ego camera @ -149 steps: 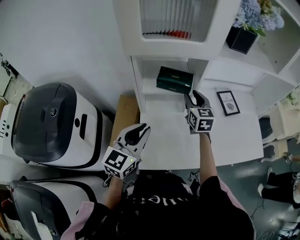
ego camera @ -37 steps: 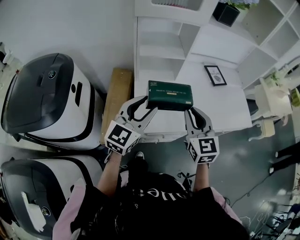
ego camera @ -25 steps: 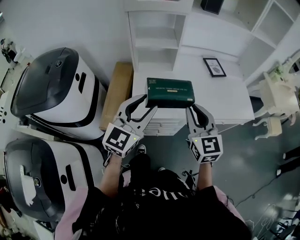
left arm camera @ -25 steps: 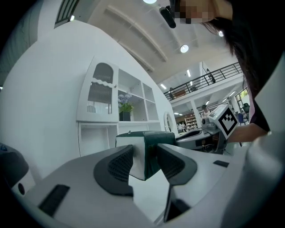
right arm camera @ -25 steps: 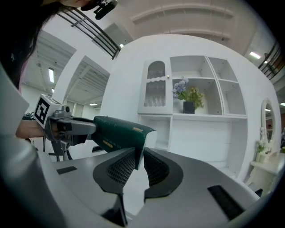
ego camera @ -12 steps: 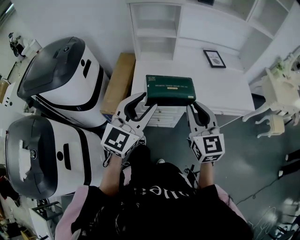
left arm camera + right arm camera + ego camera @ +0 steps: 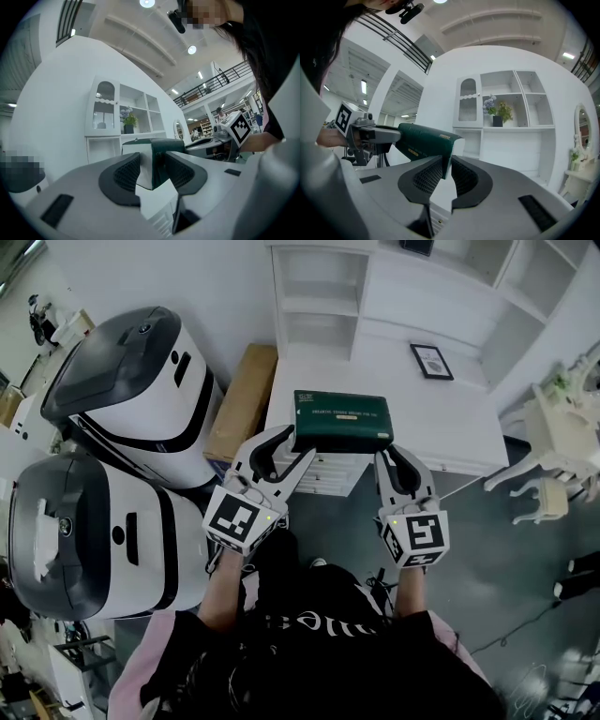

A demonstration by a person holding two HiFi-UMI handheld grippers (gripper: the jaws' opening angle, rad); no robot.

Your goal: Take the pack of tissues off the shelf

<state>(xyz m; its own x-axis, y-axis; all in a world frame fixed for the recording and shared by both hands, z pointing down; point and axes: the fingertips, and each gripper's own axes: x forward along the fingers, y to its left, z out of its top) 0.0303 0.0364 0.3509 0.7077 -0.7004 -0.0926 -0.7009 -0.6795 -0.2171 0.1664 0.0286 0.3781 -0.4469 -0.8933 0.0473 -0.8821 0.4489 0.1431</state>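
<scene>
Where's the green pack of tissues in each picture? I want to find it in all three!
Head view: the pack of tissues is in the middle, a bit above centre.
Left gripper view: it is in the middle, slightly low, seen end-on.
Right gripper view: it is left of centre, stretching away leftward.
Shared landmark: the white shelf unit, at the head view's top and behind the pack in both gripper views.

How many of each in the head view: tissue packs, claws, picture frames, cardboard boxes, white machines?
tissue pack: 1
claws: 2, left claw, right claw
picture frame: 1
cardboard box: 1
white machines: 2
total: 7
</scene>
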